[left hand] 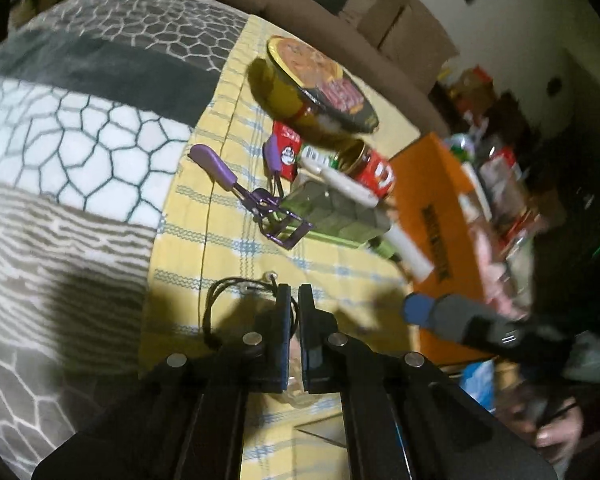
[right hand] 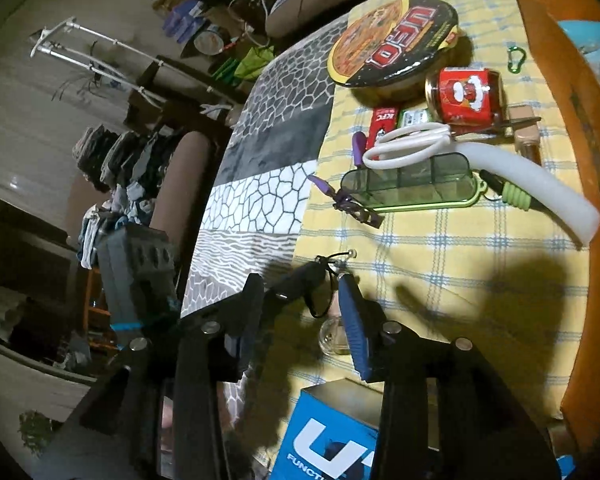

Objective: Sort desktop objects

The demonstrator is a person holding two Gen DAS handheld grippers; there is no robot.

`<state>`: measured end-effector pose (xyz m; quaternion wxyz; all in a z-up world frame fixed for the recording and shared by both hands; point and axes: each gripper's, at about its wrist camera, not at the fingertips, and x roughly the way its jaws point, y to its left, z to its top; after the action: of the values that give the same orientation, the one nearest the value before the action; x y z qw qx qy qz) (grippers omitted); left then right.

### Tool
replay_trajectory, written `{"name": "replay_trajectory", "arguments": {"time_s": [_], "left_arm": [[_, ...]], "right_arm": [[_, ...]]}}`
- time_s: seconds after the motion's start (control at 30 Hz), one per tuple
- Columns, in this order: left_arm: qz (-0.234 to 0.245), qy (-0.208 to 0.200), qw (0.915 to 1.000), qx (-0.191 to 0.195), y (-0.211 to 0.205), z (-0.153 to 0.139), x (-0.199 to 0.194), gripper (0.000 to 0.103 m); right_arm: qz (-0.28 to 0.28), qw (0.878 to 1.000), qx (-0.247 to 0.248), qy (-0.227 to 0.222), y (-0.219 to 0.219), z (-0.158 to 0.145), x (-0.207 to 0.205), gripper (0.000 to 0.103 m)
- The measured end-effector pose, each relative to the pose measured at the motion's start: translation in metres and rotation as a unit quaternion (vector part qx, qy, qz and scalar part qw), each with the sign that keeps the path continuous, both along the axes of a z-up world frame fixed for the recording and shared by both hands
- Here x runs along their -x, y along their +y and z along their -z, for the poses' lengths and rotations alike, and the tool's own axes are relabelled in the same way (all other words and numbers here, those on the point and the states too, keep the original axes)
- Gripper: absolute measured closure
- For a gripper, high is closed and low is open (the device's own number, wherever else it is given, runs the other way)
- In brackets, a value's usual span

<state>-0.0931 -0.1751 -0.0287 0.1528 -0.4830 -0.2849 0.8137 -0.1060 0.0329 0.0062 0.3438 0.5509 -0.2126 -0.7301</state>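
On the yellow checked cloth [left hand: 220,216] lies a black cord [left hand: 224,300] with a small clear bead [left hand: 271,276]. My left gripper [left hand: 295,300] is shut, its tips pinching the cord, and a small glass bottle [left hand: 296,394] shows below the jaws. In the right wrist view the black cord [right hand: 320,308] loops around the left gripper's tip, beside the glass bottle [right hand: 334,338]. My right gripper [right hand: 300,280] hangs open above that spot with nothing gripped. It also shows at the right of the left wrist view as the right gripper [left hand: 432,310].
Farther back lie a purple eyelash curler [right hand: 352,200], a green clear organizer [right hand: 412,184], white-handled scissors [right hand: 404,148], a white foam tube [right hand: 532,176], a red jar [right hand: 464,94] and a noodle bowl [right hand: 392,40]. An orange box [right hand: 580,160] borders the right; a blue box [right hand: 332,436] sits near.
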Motion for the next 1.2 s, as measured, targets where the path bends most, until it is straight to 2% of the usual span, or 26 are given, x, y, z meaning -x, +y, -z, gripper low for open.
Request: {"name": "replay_trajectory", "arguments": {"time_s": [0.1,0.2,0.4,0.5,0.6,0.63,0.67,0.7,0.73,0.77,0.8,0.87,0.93,1.07,1.2], "left_arm": [[-0.004,0.011,0.9992,-0.039,-0.009,-0.009,-0.002,0.102],[-0.007,0.004,0.9998,-0.019,-0.012,-0.014,-0.002,0.102],[-0.033,-0.015,0.9991,-0.023,-0.033,-0.006,-0.005,0.102],[-0.047,-0.021,0.9982,-0.03,-0.043,-0.003,-0.006,0.1],[-0.054,-0.023,0.9976,-0.036,-0.049,-0.003,-0.006,0.097],[-0.056,-0.022,0.9975,-0.036,-0.05,-0.004,-0.006,0.096],[-0.057,-0.021,0.9975,-0.037,-0.051,-0.005,-0.006,0.094],[-0.057,-0.022,0.9974,-0.037,-0.051,-0.006,-0.006,0.091],[-0.056,-0.023,0.9975,-0.037,-0.051,-0.006,-0.005,0.085],[-0.053,-0.024,0.9976,-0.038,-0.051,-0.006,-0.005,0.077],[-0.049,-0.025,0.9978,-0.038,-0.05,-0.007,-0.004,0.072],[-0.048,-0.022,0.998,-0.034,-0.048,-0.009,-0.005,0.052],[-0.049,-0.019,0.998,-0.034,-0.047,-0.011,-0.006,0.042],[-0.051,-0.017,0.9974,-0.049,-0.049,-0.011,-0.008,0.038],[-0.055,-0.015,0.9966,-0.059,-0.051,-0.012,-0.008,0.036]], "right_arm": [[-0.004,1.0,-0.022,0.012,0.001,0.002,-0.002,0.064],[-0.016,0.998,-0.055,0.025,-0.004,0.005,-0.003,0.056],[-0.05,0.993,-0.105,0.027,-0.037,0.021,0.007,0.056],[-0.077,0.985,-0.147,0.043,-0.06,0.027,0.015,0.056],[-0.119,0.968,-0.209,0.074,-0.086,0.031,0.018,0.057],[-0.136,0.961,-0.226,0.081,-0.094,0.034,0.018,0.059],[-0.151,0.955,-0.239,0.086,-0.1,0.036,0.016,0.069],[-0.165,0.949,-0.252,0.09,-0.105,0.039,0.014,0.086],[-0.176,0.944,-0.263,0.094,-0.109,0.041,0.011,0.093],[-0.176,0.942,-0.267,0.101,-0.11,0.041,0.009,0.092],[-0.172,0.943,-0.263,0.106,-0.11,0.039,0.008,0.092],[-0.152,0.955,-0.231,0.106,-0.102,0.031,0.008,0.093],[-0.129,0.967,-0.193,0.103,-0.092,0.019,0.01,0.096],[-0.096,0.984,-0.12,0.091,-0.069,-0.003,0.011,0.096],[-0.086,0.989,-0.078,0.093,-0.059,-0.029,0.008,0.096]]}}
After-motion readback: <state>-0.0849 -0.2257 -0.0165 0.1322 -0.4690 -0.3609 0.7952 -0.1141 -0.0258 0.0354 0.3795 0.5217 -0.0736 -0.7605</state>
